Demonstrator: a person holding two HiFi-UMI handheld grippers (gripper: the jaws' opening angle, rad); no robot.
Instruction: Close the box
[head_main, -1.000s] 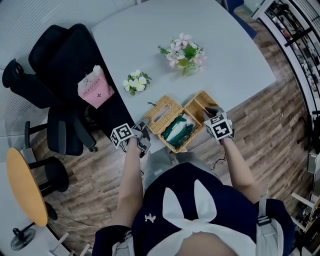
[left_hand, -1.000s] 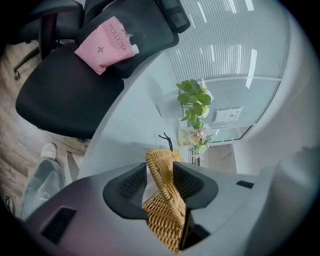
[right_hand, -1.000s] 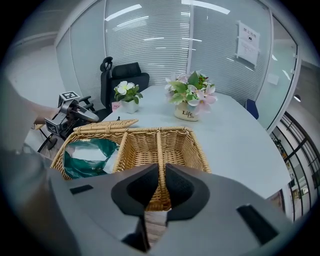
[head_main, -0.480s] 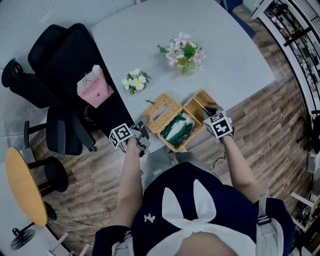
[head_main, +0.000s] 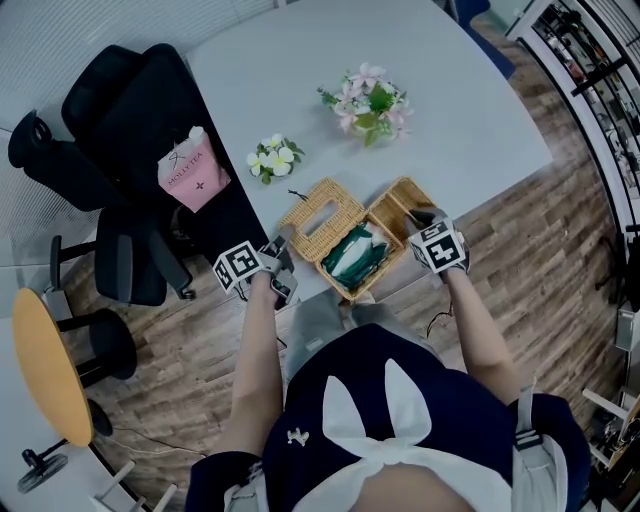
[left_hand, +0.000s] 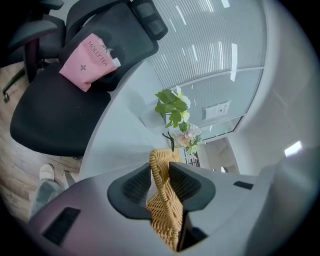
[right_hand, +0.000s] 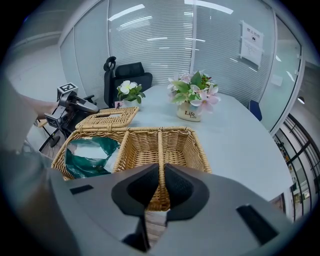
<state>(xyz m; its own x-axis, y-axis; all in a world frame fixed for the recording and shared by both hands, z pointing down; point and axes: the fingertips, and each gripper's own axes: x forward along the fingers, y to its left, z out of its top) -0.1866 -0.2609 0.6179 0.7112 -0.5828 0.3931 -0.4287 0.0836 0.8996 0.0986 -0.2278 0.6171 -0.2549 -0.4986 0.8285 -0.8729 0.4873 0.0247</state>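
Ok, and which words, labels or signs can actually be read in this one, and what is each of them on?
"MOLLY TEA": on the pink bag lying on the black office chair.
"Life": on the flower pot on the table; a smaller line below it is too small to read.
Sheet on the glass wall: printed, but too small to read.
Plate on the glass partition: too small to read.
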